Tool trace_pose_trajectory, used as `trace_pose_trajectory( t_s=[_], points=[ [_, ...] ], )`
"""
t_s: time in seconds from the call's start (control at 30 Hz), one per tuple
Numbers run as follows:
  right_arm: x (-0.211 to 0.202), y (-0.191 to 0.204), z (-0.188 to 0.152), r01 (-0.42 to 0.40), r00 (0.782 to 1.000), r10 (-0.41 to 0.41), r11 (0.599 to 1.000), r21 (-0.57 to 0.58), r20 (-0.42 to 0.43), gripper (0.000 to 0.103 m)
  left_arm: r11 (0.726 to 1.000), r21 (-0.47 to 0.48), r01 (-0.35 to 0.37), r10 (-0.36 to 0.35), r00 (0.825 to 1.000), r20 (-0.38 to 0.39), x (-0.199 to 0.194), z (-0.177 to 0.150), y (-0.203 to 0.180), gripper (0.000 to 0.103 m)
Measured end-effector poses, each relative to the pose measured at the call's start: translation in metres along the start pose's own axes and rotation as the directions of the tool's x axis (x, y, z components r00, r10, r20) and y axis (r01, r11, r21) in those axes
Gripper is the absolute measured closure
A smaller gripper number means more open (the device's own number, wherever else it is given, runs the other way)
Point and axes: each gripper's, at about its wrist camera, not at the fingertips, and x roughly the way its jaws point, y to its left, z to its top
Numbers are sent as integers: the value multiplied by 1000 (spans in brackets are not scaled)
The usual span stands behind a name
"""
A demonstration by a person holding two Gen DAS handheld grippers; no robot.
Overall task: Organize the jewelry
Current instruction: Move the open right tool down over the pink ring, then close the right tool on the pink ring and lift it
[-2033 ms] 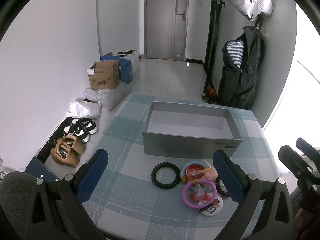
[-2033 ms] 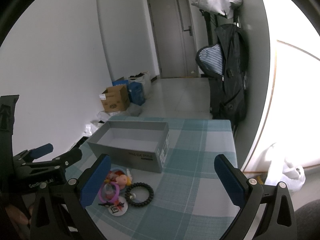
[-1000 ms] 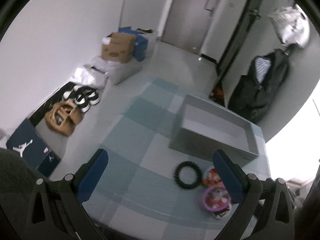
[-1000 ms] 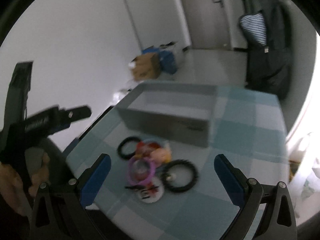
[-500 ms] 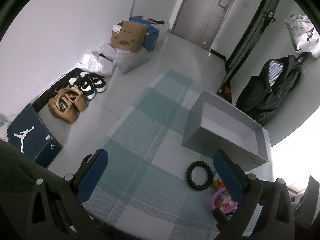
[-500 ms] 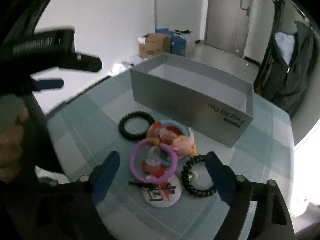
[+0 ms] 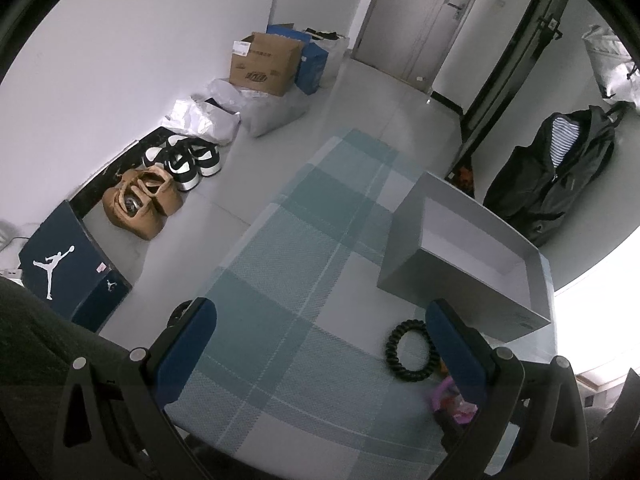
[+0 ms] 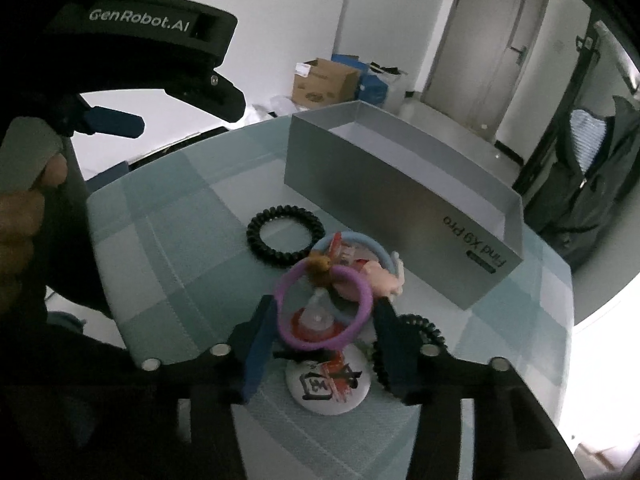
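The right hand-held gripper (image 8: 324, 336) stands with its jaws partly closed around the purple ring (image 8: 324, 308) but not yet pinching it, in the little heap on the bench (image 8: 168, 240) beside the grey box (image 8: 400, 192), probably its destination, while the left hand-held gripper (image 7: 320, 344) waits wide open, holding nothing.

White walls (image 7: 140, 40) meet a pale grey tiled floor (image 7: 360, 112) leading to a grey door (image 7: 432, 16). A brown cardboard box (image 7: 264, 64), black-and-white sneakers (image 7: 188, 160) and a navy shoebox (image 7: 68, 268) line the wall; a black jacket (image 7: 560, 176) hangs beside bright window light.
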Motion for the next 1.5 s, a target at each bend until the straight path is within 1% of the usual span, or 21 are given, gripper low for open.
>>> trace_pose_trajectory(
  t_s=[0.1, 0.13, 0.23, 0.37, 0.43, 0.5, 0.53, 0.63, 0.73, 0.83, 0.93, 0.97, 1.07, 1.23, 1.3, 1.4, 1.43, 1.5],
  points=[
    [-2, -2, 0, 8, 1000, -8, 1000, 6, 4, 69, 1000, 3, -2, 2, 1000, 0, 0, 0, 0, 1],
    [-2, -5, 1, -1, 1000, 1, 1000, 17, 4, 70, 1000, 6, -4, 4, 1000, -2, 1, 0, -1, 1],
    [-6, -8, 1, -18, 1000, 17, 999, 43, 13, 71, 1000, 5, -5, 5, 1000, -10, 3, 0, -2, 1],
    [-18, -15, 1, -54, 998, 50, 996, 76, 49, 73, 1000, 2, -10, 10, 1000, -14, 4, -2, -4, 1],
    [-20, -18, 1, -73, 996, 68, 993, 95, 58, 82, 1000, 3, -10, 10, 1000, -14, 4, -2, -3, 1],
    [-18, -22, 0, -107, 994, 102, 987, 121, 49, 90, 1000, 3, -9, 9, 1000, -14, 4, -2, -4, 1],
    [-17, -24, 0, -124, 992, 119, 983, 135, 44, 92, 1000, 5, -11, 11, 1000, -14, 4, -3, -4, 1],
    [-16, -28, -1, -138, 990, 134, 977, 161, 38, 91, 1000, 1, -12, 12, 1000, -16, 4, -3, -3, 1],
    [-15, -33, -2, -171, 985, 168, 965, 197, 36, 92, 1000, 1, -16, 16, 1000, -19, 5, -5, -3, 1],
    [-16, -39, -3, -202, 979, 198, 950, 237, 43, 94, 1000, 4, -18, 18, 1000, -18, 5, -5, -3, 1],
    [-17, -46, -6, -259, 966, 254, 921, 291, 55, 95, 1000, 3, -17, 17, 1000, -19, 5, -5, -4, 1],
    [-17, -50, -7, -275, 961, 269, 910, 310, 60, 97, 1000, 5, -19, 19, 1000, -19, 5, -5, -5, 1],
    [-21, -58, -8, -304, 952, 292, 885, 352, 88, 97, 1000, 4, -20, 20, 1000, -20, 6, -5, -5, 1],
    [-28, -70, -10, -334, 943, 307, 856, 395, 131, 97, 1000, 18, -24, 24, 999, -35, 8, -5, -5, 1],
    [-31, -76, -11, -341, 940, 306, 846, 410, 150, 97, 1000, 28, -11, 13, 999, -50, 10, -5, -8, 1],
    [-37, -85, -9, -345, 938, 295, 832, 435, 181, 97, 998, 59, 23, -18, 995, -96, 17, -8, -14, 1],
    [-39, -89, -10, -344, 939, 288, 828, 444, 189, 97, 996, 78, 36, -27, 992, -122, 22, -10, -18, 1],
    [-43, -98, -11, -328, 944, 262, 820, 470, 202, 97, 993, 105, 53, -37, 987, -157, 27, -13, -25, 1]
  ],
)
